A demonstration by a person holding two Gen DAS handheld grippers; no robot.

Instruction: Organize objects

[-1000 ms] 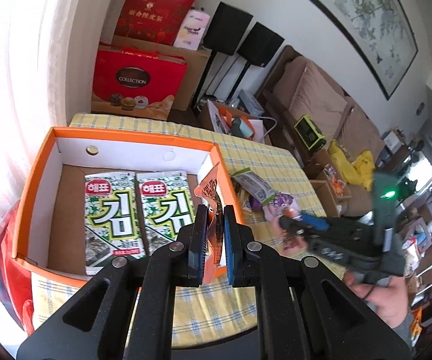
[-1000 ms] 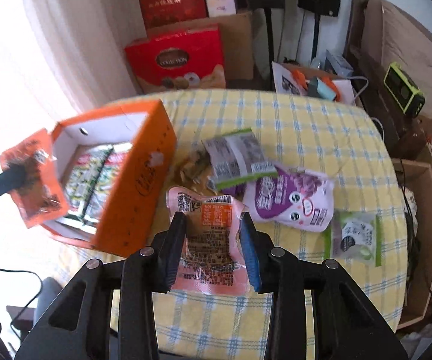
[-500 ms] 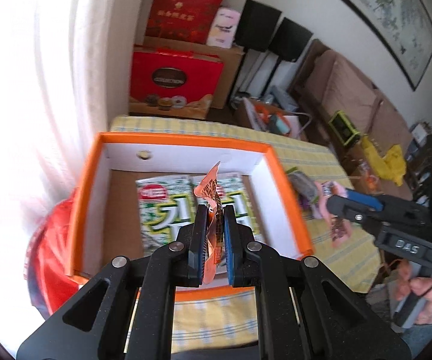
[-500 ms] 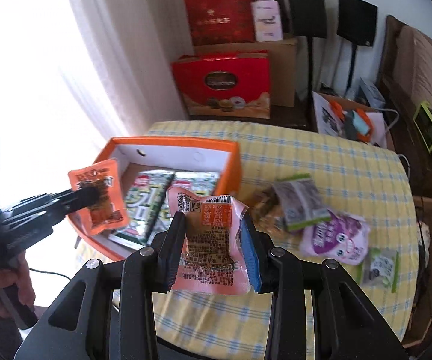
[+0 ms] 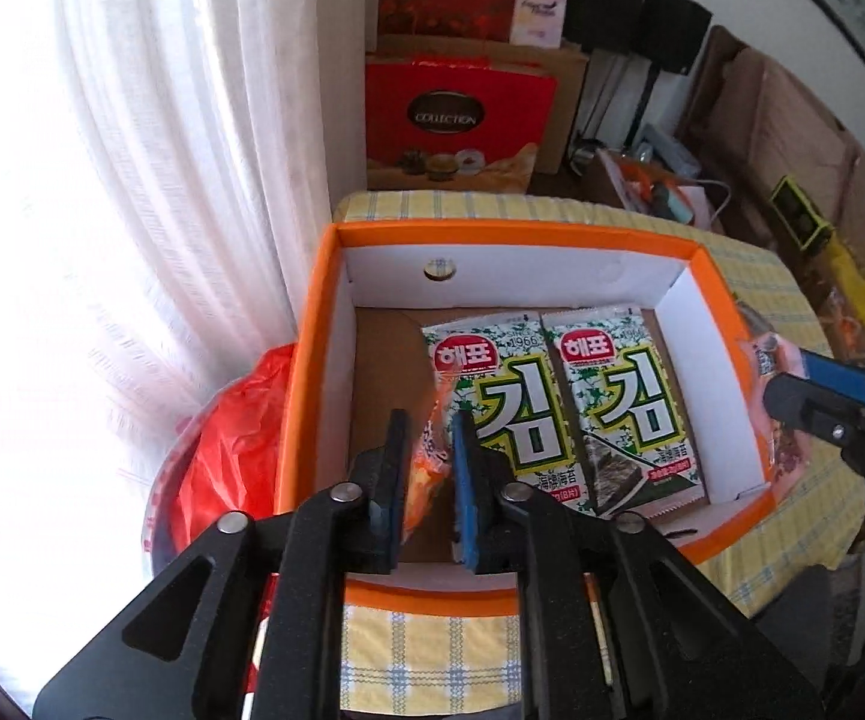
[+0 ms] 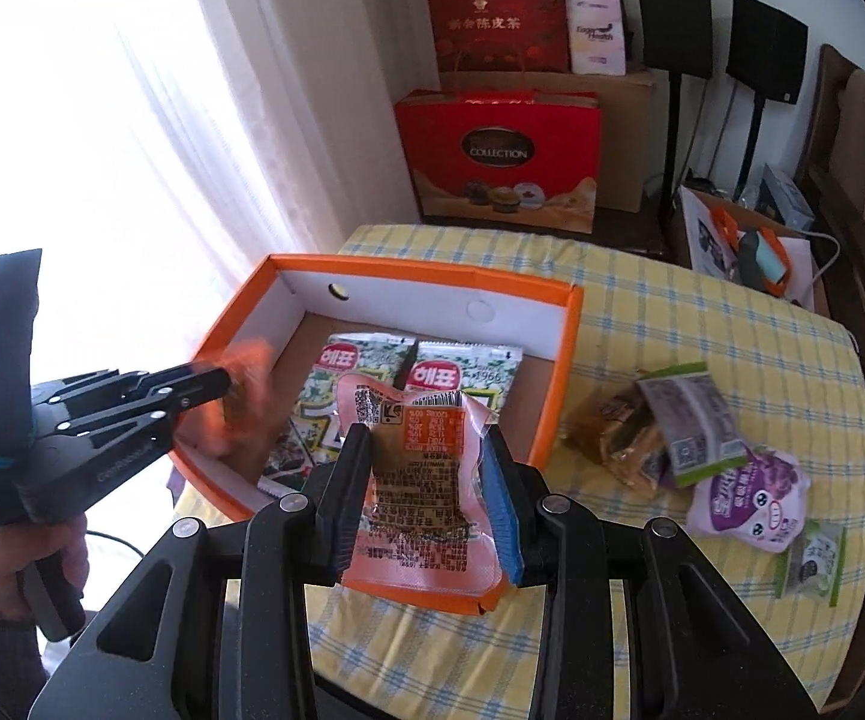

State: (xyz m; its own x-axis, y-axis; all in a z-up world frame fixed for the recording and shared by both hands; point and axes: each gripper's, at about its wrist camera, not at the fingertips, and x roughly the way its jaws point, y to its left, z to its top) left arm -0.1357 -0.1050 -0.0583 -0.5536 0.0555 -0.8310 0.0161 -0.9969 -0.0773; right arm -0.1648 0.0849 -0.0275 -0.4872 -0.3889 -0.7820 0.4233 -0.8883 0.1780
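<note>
An orange box (image 5: 516, 231) with white walls stands on the checked tablecloth and holds two green seaweed packets (image 5: 492, 396) side by side. My left gripper (image 5: 431, 426) hangs over the box's left part. Its jaws are opening, and a small orange snack packet (image 5: 426, 456) sits loose between them, leaning on the left finger. My right gripper (image 6: 426, 444) is shut on a pink packet with an orange label (image 6: 420, 480), held above the box's near right corner (image 6: 480, 600). In the right wrist view the left gripper (image 6: 225, 384) and the orange packet are blurred.
Several loose snack packs lie on the table right of the box: a purple pouch (image 6: 744, 498), a grey-green pack (image 6: 678, 420) and a small green one (image 6: 810, 558). A red plastic bag (image 5: 222, 450) sits left of the box by the curtain. Red gift boxes (image 6: 498, 162) stand behind the table.
The left gripper moved over the box and tilted down; its jaws parted and the orange packet slipped lower. The right gripper carried the pink packet left, from over the table to the box's corner.
</note>
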